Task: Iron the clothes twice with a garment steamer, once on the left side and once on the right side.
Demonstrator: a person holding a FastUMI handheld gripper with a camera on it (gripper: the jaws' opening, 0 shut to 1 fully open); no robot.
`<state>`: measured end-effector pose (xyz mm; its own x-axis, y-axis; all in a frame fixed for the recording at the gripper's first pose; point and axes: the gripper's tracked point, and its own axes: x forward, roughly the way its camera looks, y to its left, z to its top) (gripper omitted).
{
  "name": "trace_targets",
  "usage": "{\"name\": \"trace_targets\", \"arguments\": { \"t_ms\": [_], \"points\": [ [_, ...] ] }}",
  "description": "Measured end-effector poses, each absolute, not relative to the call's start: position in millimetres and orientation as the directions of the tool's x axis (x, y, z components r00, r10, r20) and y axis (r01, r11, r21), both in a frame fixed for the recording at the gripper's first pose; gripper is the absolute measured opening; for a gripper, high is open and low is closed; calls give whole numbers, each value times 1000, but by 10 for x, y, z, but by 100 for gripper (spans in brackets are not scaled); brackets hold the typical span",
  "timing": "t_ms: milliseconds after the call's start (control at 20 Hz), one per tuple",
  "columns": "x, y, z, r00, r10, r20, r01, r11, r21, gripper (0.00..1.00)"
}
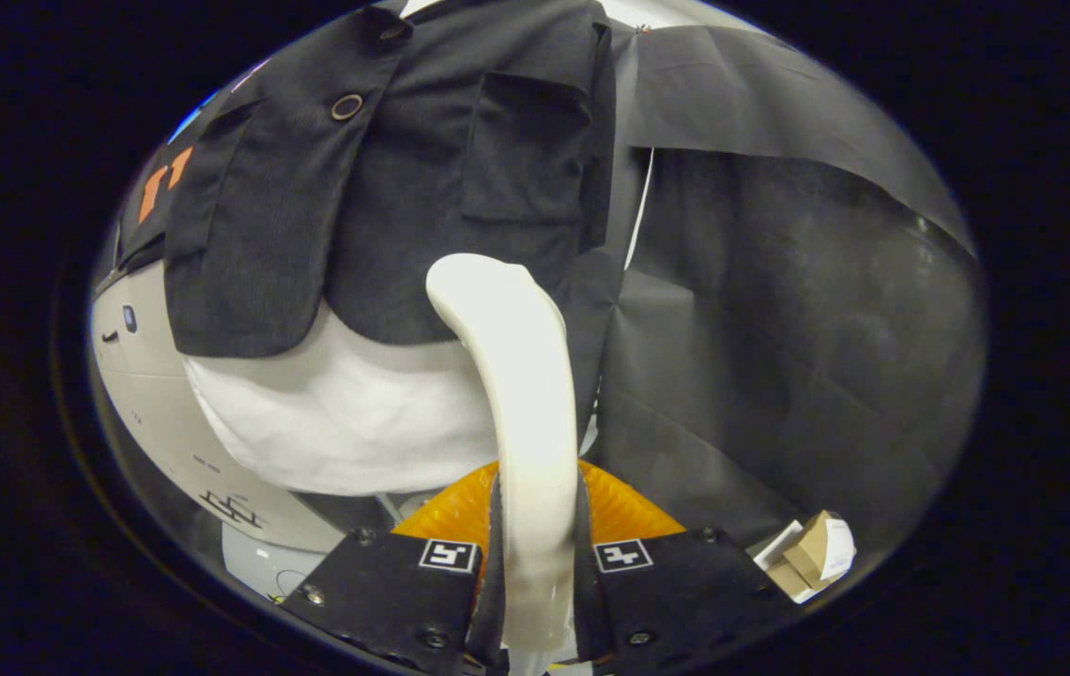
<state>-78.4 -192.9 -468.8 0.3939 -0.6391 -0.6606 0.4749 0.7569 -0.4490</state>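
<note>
The jaws (pixel 535 563) grasp the steamer (pixel 521 394) by its handle, its head reaching ahead onto the jacket (pixel 422 188) hem so steam meets the cloth.

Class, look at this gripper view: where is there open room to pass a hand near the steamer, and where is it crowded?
Open room lies right of the white steamer, in front of the black cloth wall, above the cardboard scraps. It is crowded left of the steamer: the dark jacket hangs over a white garment right beside it. The gripper fingers press on the steamer's handle.
</note>
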Motion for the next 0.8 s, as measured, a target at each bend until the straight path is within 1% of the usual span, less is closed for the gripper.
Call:
{"name": "trace_targets", "arguments": {
  "t_ms": [150,250,600,800],
  "points": [
    [-982,-1814,-4750,349,-641,-683,482,748,-456,32],
    [-1096,-1678,-4718,343,-642,-685,485,746,-456,32],
    [-1522,-1120,-4261,357,-652,-669,509,736,-446,32],
    [-1666,-943,-3793,401,-637,-658,498,755,-427,32]
  ]
}}
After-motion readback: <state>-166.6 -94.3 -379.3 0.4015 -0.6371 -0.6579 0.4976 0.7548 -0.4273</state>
